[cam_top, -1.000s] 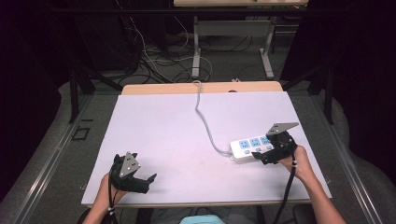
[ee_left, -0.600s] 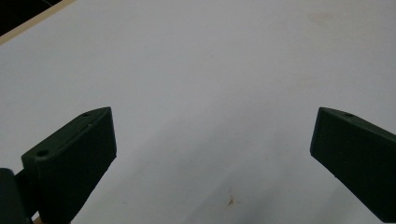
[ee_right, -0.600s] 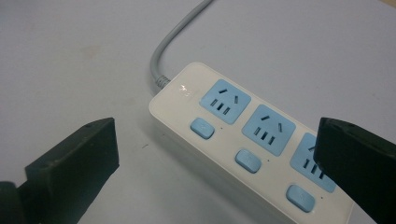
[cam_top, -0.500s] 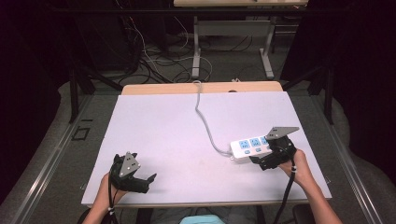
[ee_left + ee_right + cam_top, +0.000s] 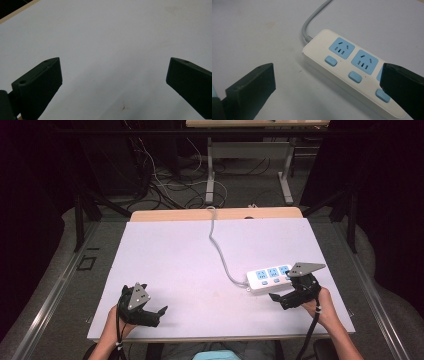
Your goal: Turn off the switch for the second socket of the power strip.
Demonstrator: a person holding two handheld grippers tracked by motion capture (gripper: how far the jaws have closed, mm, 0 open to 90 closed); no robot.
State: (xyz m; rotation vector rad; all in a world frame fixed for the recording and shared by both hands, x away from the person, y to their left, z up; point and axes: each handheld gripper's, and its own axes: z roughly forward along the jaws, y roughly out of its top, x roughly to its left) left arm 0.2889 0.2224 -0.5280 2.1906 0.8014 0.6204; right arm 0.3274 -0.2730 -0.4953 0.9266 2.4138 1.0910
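From the high view, the white plastic power strip with blue sockets [image 5: 269,279] lies just ahead of the right gripper [image 5: 286,299]; the left gripper [image 5: 156,315] rests well apart on the white table [image 5: 175,255]. Left gripper view: jaws wide over bare table. Right gripper view: jaws wide, the strip [image 5: 352,72] between them, nearer the right one.
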